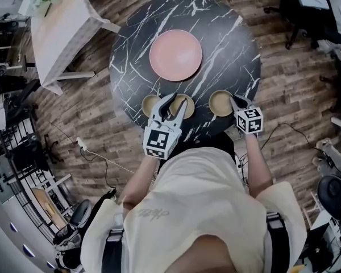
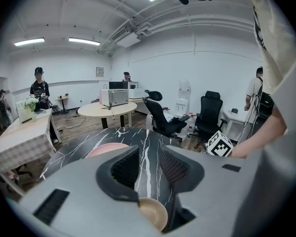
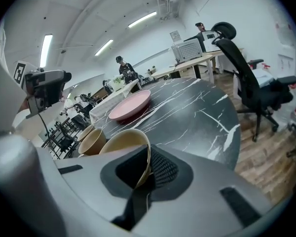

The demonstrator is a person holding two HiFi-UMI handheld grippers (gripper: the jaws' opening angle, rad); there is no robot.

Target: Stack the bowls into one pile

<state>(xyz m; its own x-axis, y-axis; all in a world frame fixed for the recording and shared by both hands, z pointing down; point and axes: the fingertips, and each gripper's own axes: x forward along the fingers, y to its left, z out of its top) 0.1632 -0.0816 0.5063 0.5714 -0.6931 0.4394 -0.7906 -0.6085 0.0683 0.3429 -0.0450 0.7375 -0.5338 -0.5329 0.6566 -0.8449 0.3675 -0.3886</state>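
Note:
Three tan bowls stand along the near edge of the round black marble table (image 1: pixel 131 50). My right gripper (image 1: pixel 234 100) is shut on the near rim of the right bowl (image 1: pixel 219 102); in the right gripper view that rim (image 3: pixel 140 154) runs between the pads. My left gripper (image 1: pixel 175 102) hangs open over the middle bowl (image 1: pixel 183 108), whose inside shows below the jaws in the left gripper view (image 2: pixel 153 214). The left bowl (image 1: pixel 150 104) stands free beside it. A big pink plate (image 1: pixel 175 54) lies at the table's middle.
A table with a white cloth (image 1: pixel 57 27) stands at the far left. Office chairs (image 2: pixel 160 115) and a round wooden table (image 2: pixel 106 110) stand beyond the marble table. People stand in the background. A cable (image 1: pixel 96 152) lies on the wood floor.

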